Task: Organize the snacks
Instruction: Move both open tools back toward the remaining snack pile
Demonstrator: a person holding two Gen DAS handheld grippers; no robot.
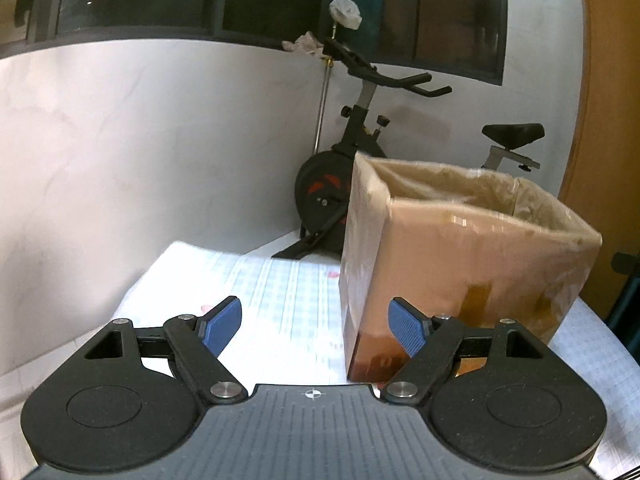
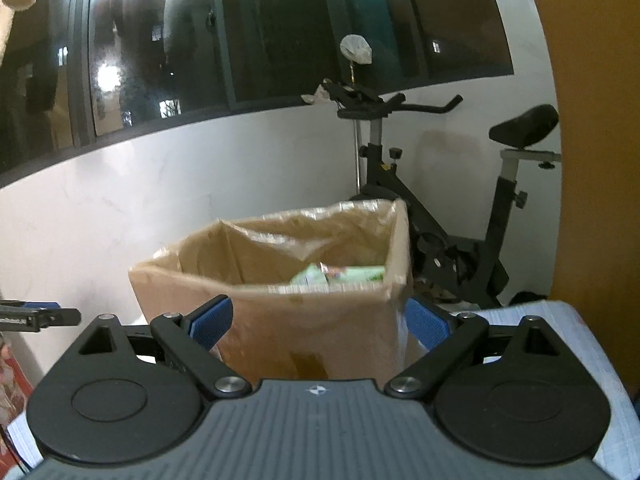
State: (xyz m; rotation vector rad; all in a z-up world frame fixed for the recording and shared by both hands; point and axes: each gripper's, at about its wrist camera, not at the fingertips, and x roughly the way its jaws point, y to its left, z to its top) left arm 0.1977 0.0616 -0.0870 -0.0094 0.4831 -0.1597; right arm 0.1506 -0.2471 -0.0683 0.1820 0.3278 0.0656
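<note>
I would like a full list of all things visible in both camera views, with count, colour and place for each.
cardboard box: one, brown, plastic-lined, standing on the table, open top
snack packets: a few, green, inside the box
table: one, pale checked cover, under the box
exercise bike: one, black, behind the box by the wall
windows: dark, above the white wall
left hand-held gripper: black, blue pads, open, empty
right hand-held gripper: black, blue pads, open, facing the box

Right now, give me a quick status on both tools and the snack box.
Left tool open, empty. Right tool open, empty, facing the cardboard box. Green snack packets inside the box. Nothing between tools and box.
</note>
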